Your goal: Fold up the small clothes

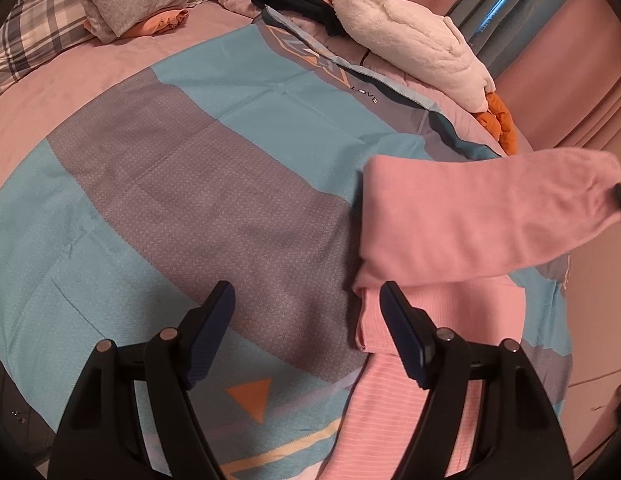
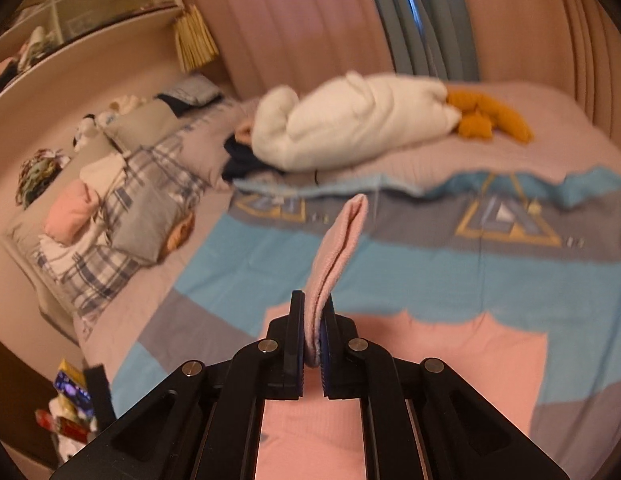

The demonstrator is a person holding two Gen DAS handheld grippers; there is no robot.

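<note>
The pink garment [image 1: 450,232] lies near the right edge of the blue and grey bedspread [image 1: 158,184], and one part of it is lifted off the bed. The right gripper [image 2: 313,332] holds this lifted part: its fingers are pressed together on a folded edge of the pink cloth, which stands up between them like a thin flap. The rest of the garment is spread flat under this gripper. The left gripper [image 1: 306,300] hangs above the bedspread with its fingers wide apart and nothing between them; its right finger is in front of the garment's left edge. To the left of the garment the bedspread is bare. A white plush toy [image 1: 410,36] lies at the far edge.
</note>
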